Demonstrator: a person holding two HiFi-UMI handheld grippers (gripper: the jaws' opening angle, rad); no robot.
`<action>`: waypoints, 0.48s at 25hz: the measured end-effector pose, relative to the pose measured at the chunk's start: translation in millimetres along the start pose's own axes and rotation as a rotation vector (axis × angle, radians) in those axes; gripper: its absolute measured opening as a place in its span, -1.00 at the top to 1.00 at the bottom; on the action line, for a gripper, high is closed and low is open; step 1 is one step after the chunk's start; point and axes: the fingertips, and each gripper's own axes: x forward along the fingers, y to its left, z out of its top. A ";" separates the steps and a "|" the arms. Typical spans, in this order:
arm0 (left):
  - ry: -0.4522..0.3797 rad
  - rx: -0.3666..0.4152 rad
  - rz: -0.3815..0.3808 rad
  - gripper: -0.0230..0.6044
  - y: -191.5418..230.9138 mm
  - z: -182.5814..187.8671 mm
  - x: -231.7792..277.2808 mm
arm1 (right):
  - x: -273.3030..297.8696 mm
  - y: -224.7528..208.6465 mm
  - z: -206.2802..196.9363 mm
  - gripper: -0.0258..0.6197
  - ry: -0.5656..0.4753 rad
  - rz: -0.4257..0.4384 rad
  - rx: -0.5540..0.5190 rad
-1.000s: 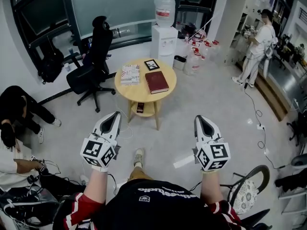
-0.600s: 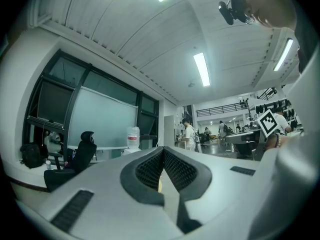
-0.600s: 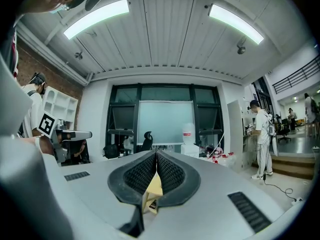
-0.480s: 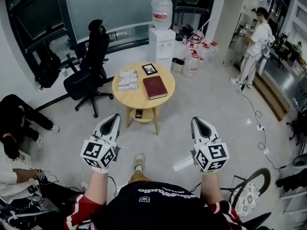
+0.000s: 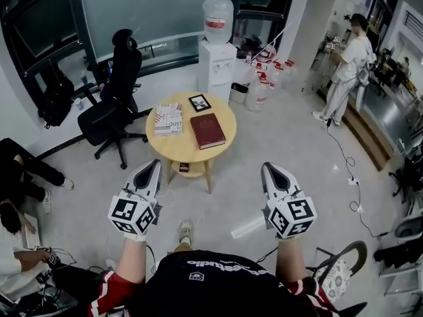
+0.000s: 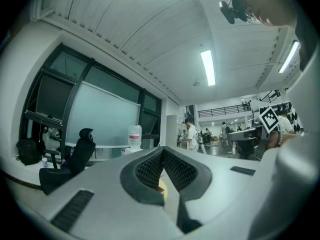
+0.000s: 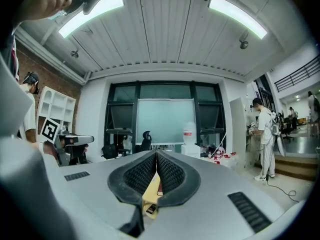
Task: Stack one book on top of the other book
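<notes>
While well short of the round table, showed left gripper and right gripper clenched, empty; read "JUST" on white book, beside red book.

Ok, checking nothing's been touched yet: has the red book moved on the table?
No: the red book still lies right of the white book, just nearer than the picture frame.

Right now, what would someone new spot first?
The left gripper and right gripper, both shut, poke out near the bottom. Ahead, a round table holds a red book beside a white book, not stacked yet. A water cooler stands behind the table.
</notes>
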 end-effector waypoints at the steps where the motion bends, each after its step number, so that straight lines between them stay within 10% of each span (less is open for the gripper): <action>1: 0.001 -0.003 -0.001 0.87 4.1 -1.2 5.5 | 7.1 -2.0 0.9 0.83 0.001 0.000 0.003; 12: 0.010 -0.027 0.020 0.87 75.8 -6.5 63.6 | 100.9 -7.2 10.4 0.83 0.022 0.026 -0.004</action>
